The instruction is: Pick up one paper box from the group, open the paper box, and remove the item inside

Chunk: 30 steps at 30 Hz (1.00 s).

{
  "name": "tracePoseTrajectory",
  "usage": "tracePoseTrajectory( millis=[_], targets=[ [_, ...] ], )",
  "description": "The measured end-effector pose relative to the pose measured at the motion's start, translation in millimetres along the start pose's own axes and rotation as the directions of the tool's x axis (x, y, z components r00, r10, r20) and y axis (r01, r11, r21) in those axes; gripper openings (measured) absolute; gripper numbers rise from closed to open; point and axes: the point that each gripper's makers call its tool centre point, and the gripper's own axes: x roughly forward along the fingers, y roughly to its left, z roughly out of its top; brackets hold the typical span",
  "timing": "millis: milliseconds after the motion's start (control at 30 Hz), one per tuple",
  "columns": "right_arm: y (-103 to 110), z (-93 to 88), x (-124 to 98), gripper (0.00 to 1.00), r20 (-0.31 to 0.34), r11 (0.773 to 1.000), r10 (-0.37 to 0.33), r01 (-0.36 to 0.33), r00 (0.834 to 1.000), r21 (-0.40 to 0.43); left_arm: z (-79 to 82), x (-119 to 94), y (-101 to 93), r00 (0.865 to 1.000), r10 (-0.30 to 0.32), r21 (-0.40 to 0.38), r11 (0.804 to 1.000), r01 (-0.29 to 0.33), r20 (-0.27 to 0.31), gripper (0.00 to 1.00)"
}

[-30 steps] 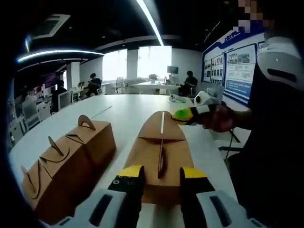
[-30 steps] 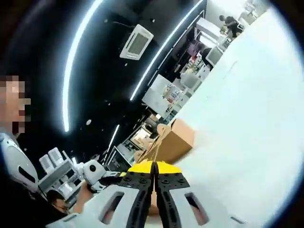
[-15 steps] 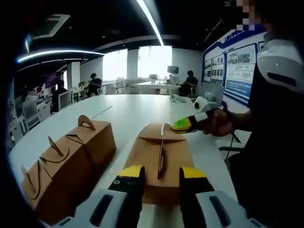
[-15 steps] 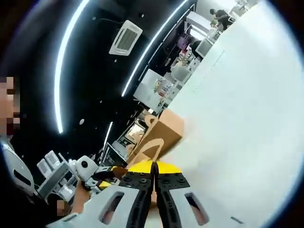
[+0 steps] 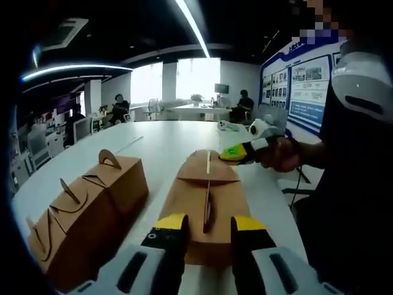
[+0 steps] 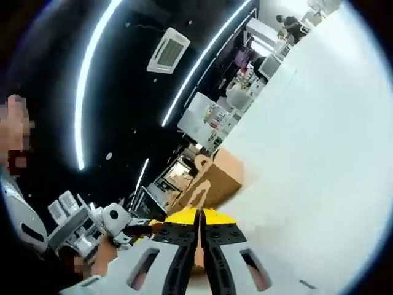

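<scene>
Opening step in hand, by the look of it. One paper box (image 5: 206, 206) drawn apart from the group and lying on the white bench (image 5: 156, 144), its near end between the yellow tips of the left claw (image 5: 204, 230); whether those tips actually press the cardboard or merely stand either side of it cannot be told. Right claw (image 5: 232, 152) seen across the left gripper view, held in a hand (image 5: 279, 153) and nipped onto the far edge of the box's top flap; in the right gripper view the same claw (image 6: 199, 222) clenched tight, tips together, something thin and brown seemingly caught between them. Flap of the box raised only a little, centre slit and fold lines showing, nothing of the item inside visible yet. Remaining boxes (image 5: 80, 212) standing in a row just to the left, handles up, untouched, one of them also visible (image 6: 212, 181) past the right claw's tips. Next move, as a judgement: keep the near end pinned with the left claw while lifting and peeling the flap back with the right, pulling along the fold rather than straight up, so that the cardboard neither tears nor drags the whole box along the bench. Only then a reach inside for the item.
</scene>
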Motion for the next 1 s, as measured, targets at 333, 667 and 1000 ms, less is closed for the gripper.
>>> tracePoseTrajectory(
  millis=[333, 667, 1000],
  targets=[
    [17.0, 19.2, 5.2, 0.27, 0.009, 0.961, -0.024, 0.026, 1.000, -0.276, 0.5, 0.3, -0.1, 1.000, 0.001, -0.001, 1.000, -0.001, 0.006, 0.30],
    [98.9, 47.2, 24.6, 0.25, 0.028, 0.535, 0.115, -0.039, 0.993, -0.844, 1.1, 0.1, 0.0, 1.000, 0.003, -0.001, 1.000, -0.003, 0.011, 0.30],
    [75.5, -0.8, 59.6, 0.16, -0.134, 0.414, -0.009, -0.118, 0.991, -0.903, 1.4, 0.0, 1.0, 1.000, 0.010, -0.002, 1.000, -0.010, 0.022, 0.30]
  ],
)
